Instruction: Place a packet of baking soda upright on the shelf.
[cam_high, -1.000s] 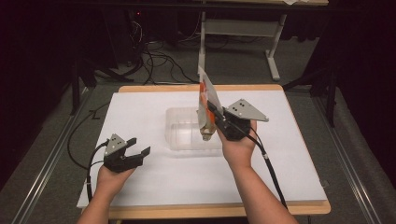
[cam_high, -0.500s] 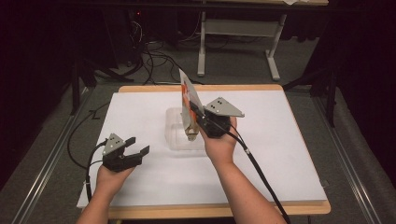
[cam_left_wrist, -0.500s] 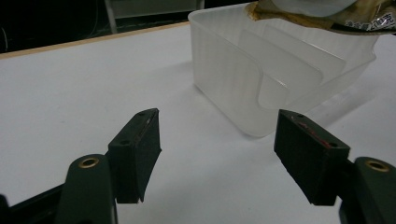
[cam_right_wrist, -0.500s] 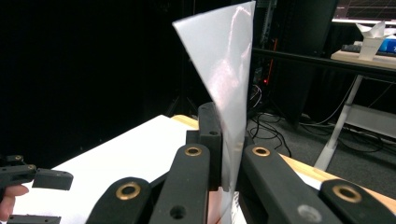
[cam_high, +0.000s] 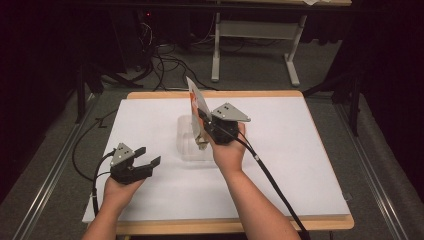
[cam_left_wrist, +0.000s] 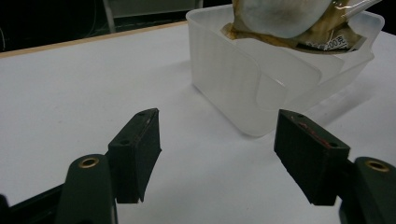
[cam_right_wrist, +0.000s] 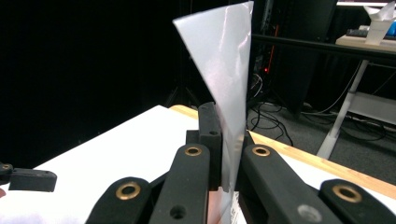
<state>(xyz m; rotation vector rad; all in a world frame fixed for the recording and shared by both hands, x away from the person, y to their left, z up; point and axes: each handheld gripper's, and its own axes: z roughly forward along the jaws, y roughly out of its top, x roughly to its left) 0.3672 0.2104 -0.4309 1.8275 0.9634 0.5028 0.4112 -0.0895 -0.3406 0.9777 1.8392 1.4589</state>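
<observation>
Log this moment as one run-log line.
right gripper: shut on flat foil packet, over clear plastic tub | left gripper: open, idle on white table

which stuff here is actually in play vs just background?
In play:
- pouch, held over the tub by the shut right claw
- clear tub on the table
- left claw, open, idle

Background:
- desk frame
- floor cables

Flat silvery pouch (cam_high: 196, 107) with orange print, upright, lower end inside translucent plastic tub (cam_high: 186, 145) at table centre
</observation>
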